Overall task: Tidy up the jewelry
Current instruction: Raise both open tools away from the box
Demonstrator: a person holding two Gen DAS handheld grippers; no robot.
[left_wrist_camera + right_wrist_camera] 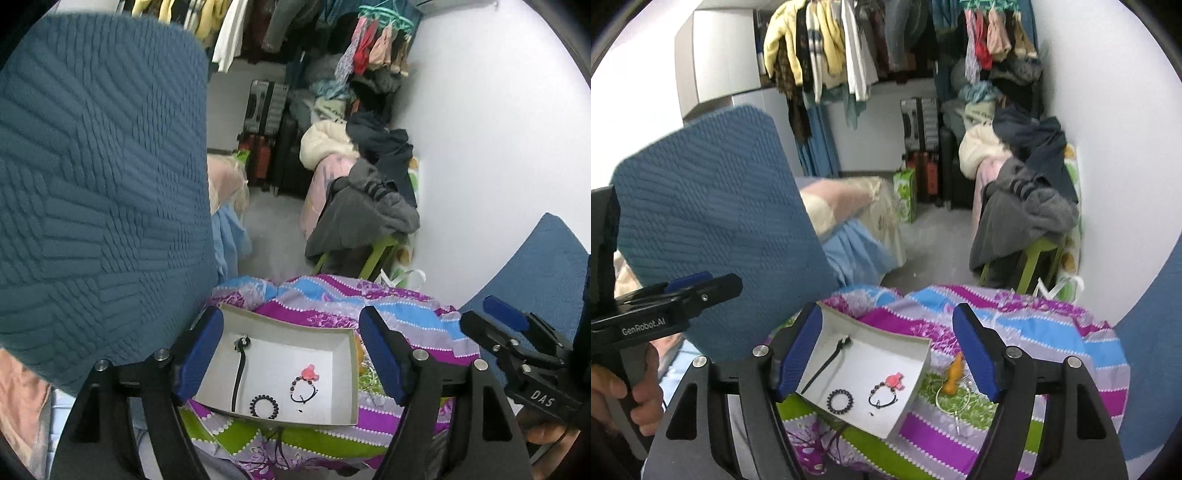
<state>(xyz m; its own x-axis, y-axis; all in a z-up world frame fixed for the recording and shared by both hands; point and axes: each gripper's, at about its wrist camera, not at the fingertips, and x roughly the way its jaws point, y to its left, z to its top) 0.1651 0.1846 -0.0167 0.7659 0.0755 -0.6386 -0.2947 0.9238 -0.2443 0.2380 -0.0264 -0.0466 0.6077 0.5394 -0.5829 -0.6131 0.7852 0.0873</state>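
Where box (343, 369) narrows: black strap (239, 376), lengthwise.

White box (343, 373), striped floral bedspread (406, 317)

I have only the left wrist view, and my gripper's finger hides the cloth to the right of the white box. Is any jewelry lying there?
Observer: Yes. An orange pendant lies on the bedspread, just right of the white box.
Operator: Is anything else beside it?
Observer: Thin metal hoops lie next to the pendant, also outside the box.
Operator: Does the right gripper hold something?
Observer: No. The right gripper is open and grips nothing.
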